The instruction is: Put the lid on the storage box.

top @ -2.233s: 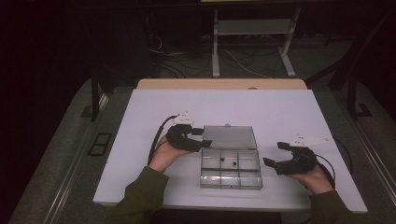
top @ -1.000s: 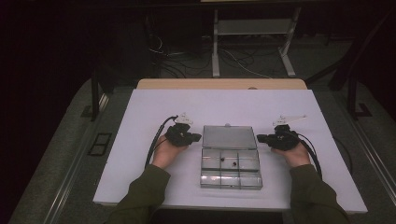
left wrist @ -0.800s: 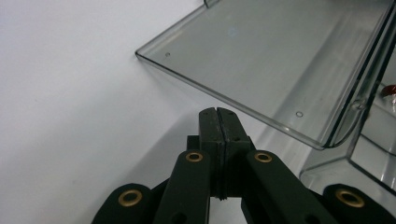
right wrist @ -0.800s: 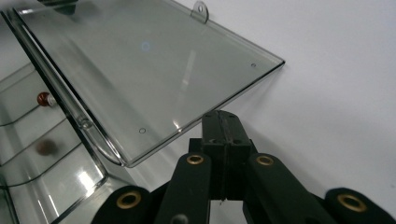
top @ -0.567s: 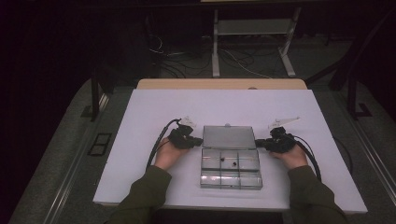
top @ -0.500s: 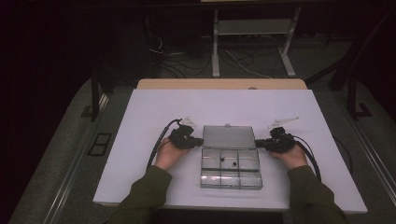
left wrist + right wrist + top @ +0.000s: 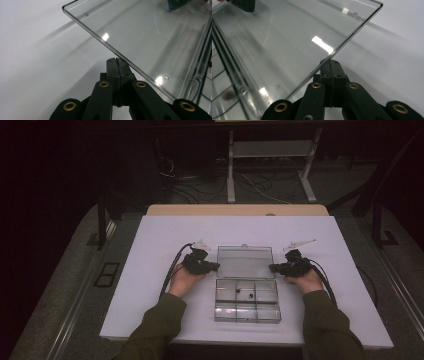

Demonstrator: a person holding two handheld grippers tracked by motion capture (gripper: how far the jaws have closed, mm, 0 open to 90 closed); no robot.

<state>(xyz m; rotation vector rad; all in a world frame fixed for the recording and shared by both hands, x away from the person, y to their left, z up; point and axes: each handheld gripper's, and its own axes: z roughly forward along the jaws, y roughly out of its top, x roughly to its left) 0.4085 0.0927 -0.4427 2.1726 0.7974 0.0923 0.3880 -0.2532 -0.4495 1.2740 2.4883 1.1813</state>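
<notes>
- The white table top lies under both pairs of jaws; it is smooth, so I judge the whole case could skate across it if either tool pushes sideways instead of lifting.
- The clear plastic compartment box sits between the two tools, its divided tray nearer the person than either jaw tip. An uneven shove could swing it round and rattle its contents.
- The clear hinged lid, folded open, lies flat beyond the tray. Its left edge crosses just over the left tips and its right edge just over the right tips. Lifted from one side alone, it may twist at the hinge or slip off and drop.
- The left gripper has its jaws pressed together, holding nothing, tips at or under the lid's edge; whether they touch it I cannot tell.
- The right gripper is likewise closed and empty, mirrored at the opposite edge.
- Small dark bits in the tray could jump compartments if the lid slams.
</notes>
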